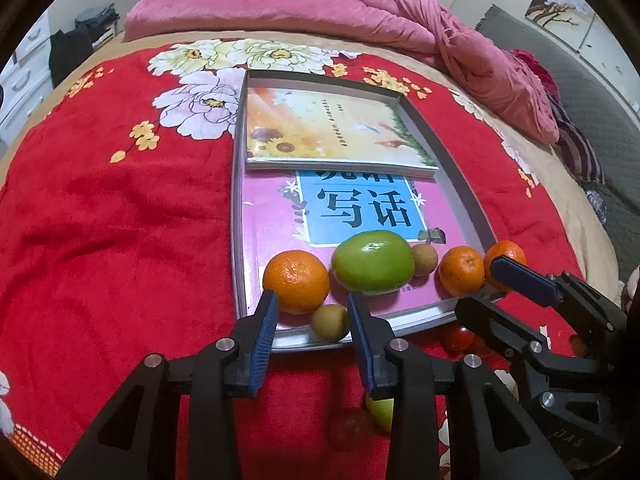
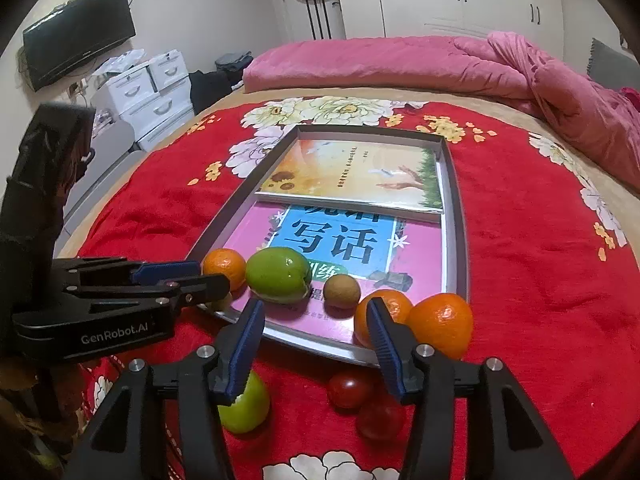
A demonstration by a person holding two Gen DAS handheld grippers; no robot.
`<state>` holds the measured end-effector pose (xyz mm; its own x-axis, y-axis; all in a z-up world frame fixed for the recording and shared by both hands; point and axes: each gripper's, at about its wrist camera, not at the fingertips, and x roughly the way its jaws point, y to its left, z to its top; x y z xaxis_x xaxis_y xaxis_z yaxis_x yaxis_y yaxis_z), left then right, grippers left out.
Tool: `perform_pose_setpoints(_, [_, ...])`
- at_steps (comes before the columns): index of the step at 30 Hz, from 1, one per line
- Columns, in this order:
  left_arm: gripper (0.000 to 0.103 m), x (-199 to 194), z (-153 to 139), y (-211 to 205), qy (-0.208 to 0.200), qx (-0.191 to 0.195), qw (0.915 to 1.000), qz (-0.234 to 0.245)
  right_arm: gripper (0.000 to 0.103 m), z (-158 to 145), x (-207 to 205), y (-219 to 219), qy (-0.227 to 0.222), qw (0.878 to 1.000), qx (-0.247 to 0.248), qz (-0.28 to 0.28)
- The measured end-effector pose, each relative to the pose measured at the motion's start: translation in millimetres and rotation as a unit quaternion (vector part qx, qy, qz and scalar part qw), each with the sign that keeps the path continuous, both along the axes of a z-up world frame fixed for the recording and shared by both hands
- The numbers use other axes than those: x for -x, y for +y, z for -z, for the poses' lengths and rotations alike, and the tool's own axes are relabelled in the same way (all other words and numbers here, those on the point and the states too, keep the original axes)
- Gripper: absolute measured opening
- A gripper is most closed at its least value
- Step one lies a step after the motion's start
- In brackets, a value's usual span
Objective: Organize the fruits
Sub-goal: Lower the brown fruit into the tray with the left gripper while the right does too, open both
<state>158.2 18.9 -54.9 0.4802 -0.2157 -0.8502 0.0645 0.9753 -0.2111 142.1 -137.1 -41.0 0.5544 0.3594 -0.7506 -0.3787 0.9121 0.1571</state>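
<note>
Currently I see both jaws parted and empty: left gripper (image 1: 312,312) frames a small brown fruit (image 1: 330,322); right gripper (image 2: 316,320) sits just left of an orange (image 2: 442,326).

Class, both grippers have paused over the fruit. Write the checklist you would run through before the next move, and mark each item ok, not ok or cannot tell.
1. Left gripper released: its fingers stand apart with a gap beside the small fruit between them. Ok.
2. Right gripper empty: it is open with nothing between its fingers. Ok.
3. All fruit on the tray: a loose apple and two tomatoes lie on the blanket. Not ok.
4. Corner orange inside the rim: cannot tell.
5. Room left on the tray: the pink book has bare cover beyond the fruit. Ok.
</note>
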Motion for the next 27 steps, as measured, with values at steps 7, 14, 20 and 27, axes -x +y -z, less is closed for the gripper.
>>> perform_pose_setpoints(7, [0.041,2,-5,1,-0.004,0.0,1.0,-0.003,0.06,-3,0,-4,-0.003,1.0,-0.001,0.009])
perform_pose_setpoints(14, [0.047,5,-9,2,-0.005,0.001,1.0,-0.005,0.063,-5,1,-8,-0.005,1.0,-0.002,0.018])
perform_pose_setpoints(20, [0.054,7,-13,4,-0.007,0.005,0.9999,-0.008,0.066,-7,2,-14,-0.006,1.0,-0.006,0.029])
perform_pose_setpoints(27, [0.063,9,-18,6,-0.008,0.007,0.9998,-0.014,0.07,-12,4,-19,-0.011,0.999,-0.016,0.034])
